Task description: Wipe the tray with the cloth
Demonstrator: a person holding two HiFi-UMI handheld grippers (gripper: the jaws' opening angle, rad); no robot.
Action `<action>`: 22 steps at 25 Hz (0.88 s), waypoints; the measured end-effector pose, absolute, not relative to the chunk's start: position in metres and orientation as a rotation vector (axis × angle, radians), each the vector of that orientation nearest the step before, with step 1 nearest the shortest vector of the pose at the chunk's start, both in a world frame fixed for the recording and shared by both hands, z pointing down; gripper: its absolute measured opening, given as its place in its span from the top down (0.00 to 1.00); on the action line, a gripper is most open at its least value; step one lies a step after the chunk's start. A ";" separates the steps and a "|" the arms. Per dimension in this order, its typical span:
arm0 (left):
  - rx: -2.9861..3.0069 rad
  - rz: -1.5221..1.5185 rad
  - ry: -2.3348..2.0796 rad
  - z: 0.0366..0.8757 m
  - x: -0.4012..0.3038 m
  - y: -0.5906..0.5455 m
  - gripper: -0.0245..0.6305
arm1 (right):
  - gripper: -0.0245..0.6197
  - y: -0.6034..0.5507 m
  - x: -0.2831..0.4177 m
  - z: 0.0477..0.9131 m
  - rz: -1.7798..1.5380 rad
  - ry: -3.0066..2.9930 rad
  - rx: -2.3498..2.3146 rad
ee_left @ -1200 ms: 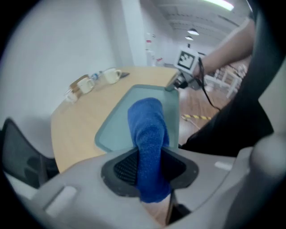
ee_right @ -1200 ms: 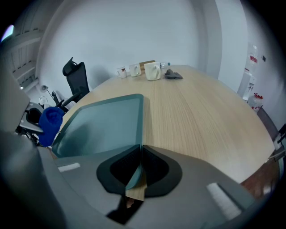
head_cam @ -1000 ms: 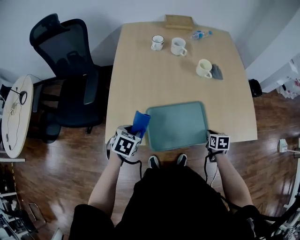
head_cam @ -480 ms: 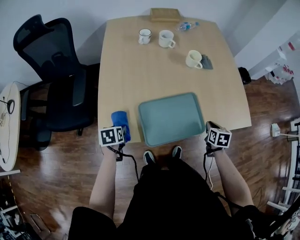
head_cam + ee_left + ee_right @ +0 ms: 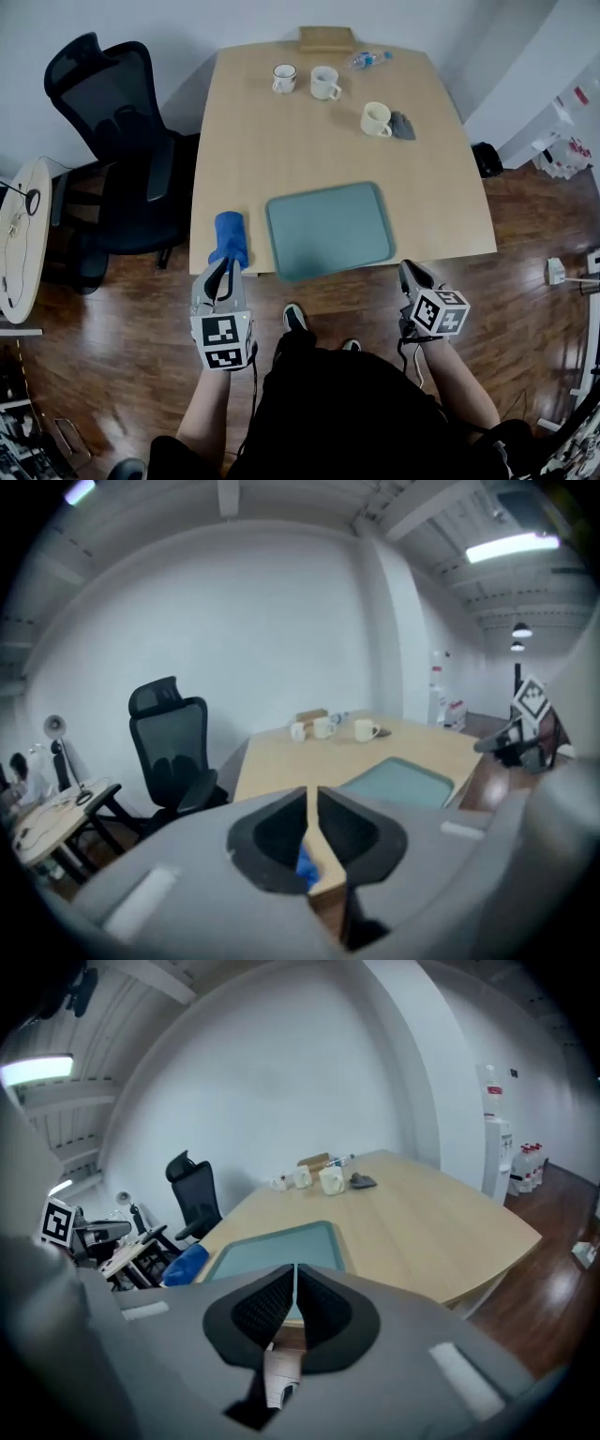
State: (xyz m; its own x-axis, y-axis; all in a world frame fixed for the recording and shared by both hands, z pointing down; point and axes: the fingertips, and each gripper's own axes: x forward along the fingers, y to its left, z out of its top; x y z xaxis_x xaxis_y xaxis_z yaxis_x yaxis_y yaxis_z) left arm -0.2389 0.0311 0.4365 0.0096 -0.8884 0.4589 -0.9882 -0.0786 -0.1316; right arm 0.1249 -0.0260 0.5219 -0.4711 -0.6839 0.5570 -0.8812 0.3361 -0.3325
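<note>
The left gripper's (image 5: 312, 799) jaws have just been closing and now stand almost together, leaving only a thin slit with nothing pinched. A scrap of blue shows through the slit from beyond. The right gripper's (image 5: 295, 1283) jaws are likewise pressed nearly shut and empty. Both tools are held in the person's hands off the near edge of the pale wooden table (image 5: 281, 141), above the brown plank floor (image 5: 525, 309). The crumpled blue cloth (image 5: 230, 239) lies on the tabletop by that near edge, just ahead of the left gripper's tips. It sits just beside the left side of the flat teal plastic tray (image 5: 328, 230), which rests bare near the same edge. Far across the table stand three white mugs (image 5: 324, 82), with a clear plastic bottle (image 5: 367, 59) and a small wooden box (image 5: 326, 38) behind them. A black mesh office chair (image 5: 103, 103) stands to the table's left.
</note>
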 end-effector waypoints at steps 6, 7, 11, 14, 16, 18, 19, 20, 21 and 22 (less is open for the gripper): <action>2.145 0.264 -1.997 0.371 -0.106 0.091 0.96 | 0.94 0.033 0.136 0.471 0.868 -2.521 1.241; 2.150 0.251 -2.012 0.367 -0.091 0.100 0.96 | 0.94 0.042 0.142 0.467 0.875 -2.542 1.225; 2.122 0.207 -1.994 0.355 -0.051 0.136 0.96 | 0.94 0.081 0.161 0.462 0.913 -2.579 1.200; 2.146 0.160 -1.940 0.349 -0.035 0.153 0.96 | 0.94 0.099 0.163 0.444 0.878 -2.627 1.210; 2.190 0.143 -1.908 0.343 -0.027 0.159 0.96 | 0.94 0.107 0.156 0.425 0.813 -2.675 1.209; 2.245 0.123 -1.867 0.338 -0.021 0.163 0.96 | 0.94 0.112 0.149 0.405 0.744 -2.722 1.224; 2.263 0.117 -1.847 0.336 -0.019 0.164 0.96 | 0.94 0.115 0.146 0.395 0.710 -2.741 1.238; 2.278 0.115 -1.830 0.336 -0.019 0.165 0.96 | 0.94 0.118 0.143 0.387 0.678 -2.756 1.253; 2.290 0.115 -1.817 0.337 -0.020 0.167 0.96 | 0.94 0.121 0.139 0.381 0.651 -2.765 1.264; 2.295 0.115 -1.812 0.338 -0.023 0.170 0.96 | 0.94 0.124 0.134 0.378 0.631 -2.770 1.268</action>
